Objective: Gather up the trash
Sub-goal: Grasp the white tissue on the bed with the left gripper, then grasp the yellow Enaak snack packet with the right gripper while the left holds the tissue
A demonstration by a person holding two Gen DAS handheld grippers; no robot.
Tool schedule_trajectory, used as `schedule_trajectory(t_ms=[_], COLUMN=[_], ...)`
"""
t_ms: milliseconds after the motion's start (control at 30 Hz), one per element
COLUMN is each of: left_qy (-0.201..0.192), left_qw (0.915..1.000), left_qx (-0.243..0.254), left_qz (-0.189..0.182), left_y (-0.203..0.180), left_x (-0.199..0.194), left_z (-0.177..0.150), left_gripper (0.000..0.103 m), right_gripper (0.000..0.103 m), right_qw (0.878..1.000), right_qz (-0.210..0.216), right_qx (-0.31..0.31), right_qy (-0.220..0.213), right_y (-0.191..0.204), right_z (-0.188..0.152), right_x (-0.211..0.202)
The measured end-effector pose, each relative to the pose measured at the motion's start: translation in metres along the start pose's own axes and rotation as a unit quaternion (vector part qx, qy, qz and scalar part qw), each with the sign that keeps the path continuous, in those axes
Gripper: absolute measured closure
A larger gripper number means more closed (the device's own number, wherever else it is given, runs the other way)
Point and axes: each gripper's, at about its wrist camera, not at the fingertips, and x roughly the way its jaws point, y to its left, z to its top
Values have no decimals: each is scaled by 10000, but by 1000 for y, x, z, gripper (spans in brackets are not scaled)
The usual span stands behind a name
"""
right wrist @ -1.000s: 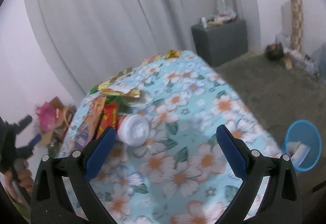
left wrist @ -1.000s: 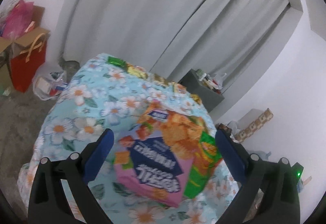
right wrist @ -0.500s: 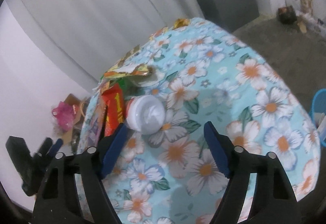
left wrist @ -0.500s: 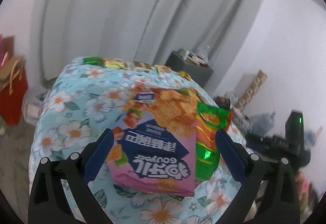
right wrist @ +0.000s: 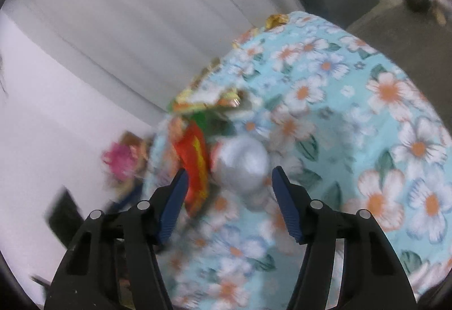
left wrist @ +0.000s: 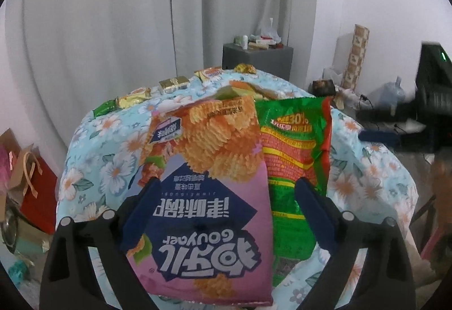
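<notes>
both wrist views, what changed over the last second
The left tool closed in on the pink chip bag, which now fills its view; its jaws are closing either side, not yet gripping. The right tool neared the white cup, its jaws narrower and closing, the cup ahead of them. Bags, cup and floral tablecloth stayed put.
</notes>
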Motion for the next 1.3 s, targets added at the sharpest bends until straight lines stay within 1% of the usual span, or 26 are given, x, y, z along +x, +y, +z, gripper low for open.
schedule_trajectory(t_ms=[100,167,233,300,367,433,533,600,700,733,767,800,867,900,967,1000,1033,1067,1133,1200,1233,1300], left_qy=[-3,-22,-27,-35,-43,-62,-154,-194,-113,34,146,346,649,940,1348,1613,1758,1893,2118,2250,2276,2316], left_qw=[10000,10000,9999,9999,9999,9998,9993,9977,9914,9870,9852,9835,9820,9791,9729,9691,9676,9665,9636,9610,9603,9587], left_qx=[-74,-87,-113,-132,-148,-158,-324,-640,-1102,-1323,-1393,-1420,-1402,-1379,-1434,-1431,-1380,-1295,-1150,-1097,-1090,-1095], left_qz=[-37,-14,25,48,63,63,41,-113,-700,-910,-991,-1062,-1090,-1163,-1217,-1200,-1174,-1149,-1162,-1179,-1187,-1234], left_y=[3,3,5,7,11,16,33,52,80,92,98,104,109,111,113,113,112,109,105,101,101,101], left_x=[1,-1,-1,-3,-4,-5,-6,-3,11,25,35,53,79,101,128,144,153,162,175,182,184,186], left_z=[3,5,7,8,10,13,29,49,77,89,95,105,117,123,127,129,129,130,130,128,127,126], left_gripper=[14,16,17,18,20,21,24,27,28,29,29,29,29,29,29,30,31,33,41,50,53,64], right_gripper=[43,42,42,42,42,42,42,42,42,42,42,42,42,42,42,42,42,42,42,42,42,42], right_qw=[9987,9954,9916,9890,9872,9871,9873,9878,9876,9875,9874,9871,9861,9856,9846,9840,9835,9828,9807,9784,9775,9738], right_qz=[403,648,798,830,989,1023,1054,1041,1048,1048,1042,1036,1037,1026,1018,1014,1008,1017,1064,1057,1065,1116], right_qx=[294,641,895,1105,1133,1109,1050,1010,999,1001,1013,1040,1106,1147,1212,1251,1290,1328,1410,1516,1547,1654], right_qy=[80,309,483,520,526,535,551,562,606,614,629,643,675,695,736,760,773,788,836,922,964,1088], right_y=[-6,-14,-19,-22,-18,-14,-12,-13,-18,-19,-21,-24,-30,-34,-39,-42,-45,-48,-53,-59,-60,-65], right_z=[25,50,66,79,90,99,105,105,104,103,102,102,100,100,99,98,98,97,97,96,95,92], right_x=[8,26,41,51,58,62,64,64,65,64,65,66,68,70,72,73,74,75,77,82,84,90])
